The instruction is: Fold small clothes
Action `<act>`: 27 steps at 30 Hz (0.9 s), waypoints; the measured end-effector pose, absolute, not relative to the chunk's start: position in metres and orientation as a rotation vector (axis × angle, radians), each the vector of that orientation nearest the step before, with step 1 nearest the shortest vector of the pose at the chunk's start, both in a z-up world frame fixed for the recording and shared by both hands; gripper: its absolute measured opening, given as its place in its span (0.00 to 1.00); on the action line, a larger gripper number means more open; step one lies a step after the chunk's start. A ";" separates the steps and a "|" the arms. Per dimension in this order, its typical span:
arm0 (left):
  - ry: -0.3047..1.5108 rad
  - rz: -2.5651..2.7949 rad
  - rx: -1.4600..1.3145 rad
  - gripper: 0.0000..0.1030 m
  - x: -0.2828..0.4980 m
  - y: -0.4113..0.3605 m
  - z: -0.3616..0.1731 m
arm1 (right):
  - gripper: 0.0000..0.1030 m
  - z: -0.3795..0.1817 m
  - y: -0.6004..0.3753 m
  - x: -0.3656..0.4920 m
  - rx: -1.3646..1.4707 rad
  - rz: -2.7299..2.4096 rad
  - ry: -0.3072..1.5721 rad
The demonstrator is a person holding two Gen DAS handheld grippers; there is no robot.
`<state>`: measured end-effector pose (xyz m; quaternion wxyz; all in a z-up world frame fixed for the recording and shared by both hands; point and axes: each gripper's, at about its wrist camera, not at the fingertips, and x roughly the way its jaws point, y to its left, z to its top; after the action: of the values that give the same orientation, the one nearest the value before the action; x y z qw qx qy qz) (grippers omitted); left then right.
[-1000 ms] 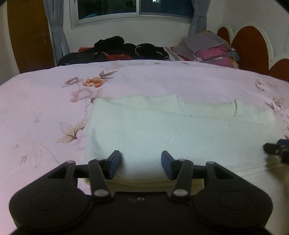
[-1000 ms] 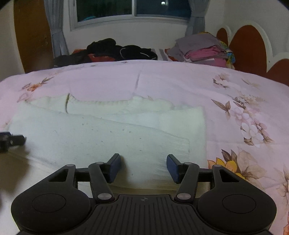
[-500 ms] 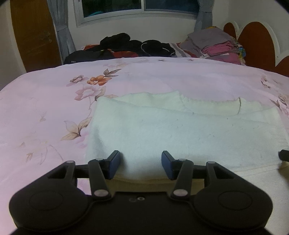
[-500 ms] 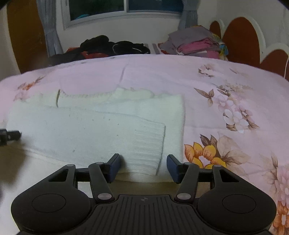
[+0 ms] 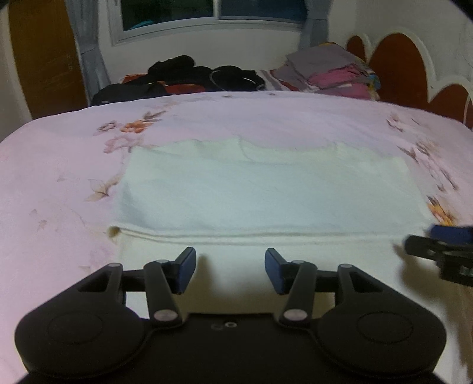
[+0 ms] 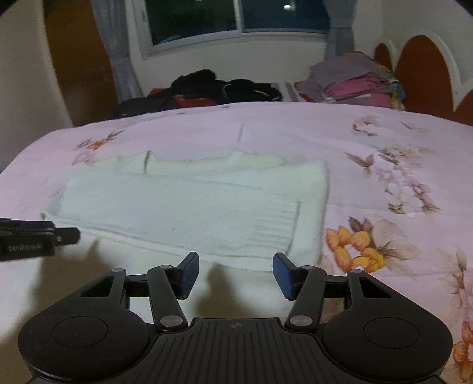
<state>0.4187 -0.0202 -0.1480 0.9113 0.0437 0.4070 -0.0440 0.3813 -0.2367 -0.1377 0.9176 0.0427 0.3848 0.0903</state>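
A white knit sweater (image 5: 266, 189) lies flat on the pink floral bedspread (image 5: 59, 177), its sleeves folded across the body; it also shows in the right wrist view (image 6: 183, 203), with a ribbed cuff (image 6: 275, 233) on top. My left gripper (image 5: 230, 271) is open and empty, hovering over the sweater's near hem. My right gripper (image 6: 235, 274) is open and empty over the hem near the sweater's right side. Each gripper shows at the edge of the other's view, the right one (image 5: 440, 251) and the left one (image 6: 32, 239).
A pile of dark clothes (image 5: 183, 76) and a stack of folded clothes (image 5: 331, 71) lie at the far end of the bed. A red and white headboard (image 5: 414, 68) stands at the right. A window (image 5: 207, 11) and a wooden door (image 5: 44, 53) are behind.
Both grippers have pulled back toward me and risen, so more of the sweater's near hem shows. Both stayed open and empty.
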 end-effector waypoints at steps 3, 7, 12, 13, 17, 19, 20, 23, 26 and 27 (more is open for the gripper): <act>0.841 -0.075 0.101 0.50 0.419 -0.025 -0.154 | 0.53 -0.141 -0.230 0.384 0.062 0.200 0.789; 0.819 -0.040 0.071 0.50 0.433 -0.024 -0.151 | 0.53 -0.138 -0.227 0.397 0.053 0.206 0.771; 0.847 -0.009 0.043 0.51 0.464 -0.018 -0.160 | 0.53 -0.152 -0.233 0.423 0.027 0.165 0.812; 0.856 -0.008 0.039 0.52 0.465 -0.017 -0.165 | 0.53 -0.156 -0.235 0.423 0.017 0.169 0.817; 0.839 -0.013 0.077 0.53 0.458 -0.020 -0.165 | 0.54 -0.159 -0.246 0.420 0.003 0.155 0.815; 0.848 -0.013 0.077 0.53 0.452 -0.019 -0.162 | 0.54 -0.156 -0.252 0.418 0.036 0.148 0.819; 0.850 -0.015 0.076 0.53 0.448 -0.018 -0.160 | 0.54 -0.153 -0.252 0.415 0.043 0.151 0.813; 0.861 -0.024 0.087 0.53 0.433 -0.018 -0.155 | 0.54 -0.154 -0.246 0.407 0.004 0.154 0.824; 0.866 -0.045 0.099 0.54 0.416 -0.018 -0.149 | 0.54 -0.144 -0.251 0.394 0.067 0.155 0.808; 0.865 -0.052 0.100 0.55 0.409 -0.017 -0.147 | 0.54 -0.139 -0.251 0.389 0.079 0.153 0.799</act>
<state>0.4095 -0.0169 -0.1467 0.9063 0.0482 0.4190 -0.0252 0.3887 -0.2515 -0.1390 0.9176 0.0384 0.3887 0.0744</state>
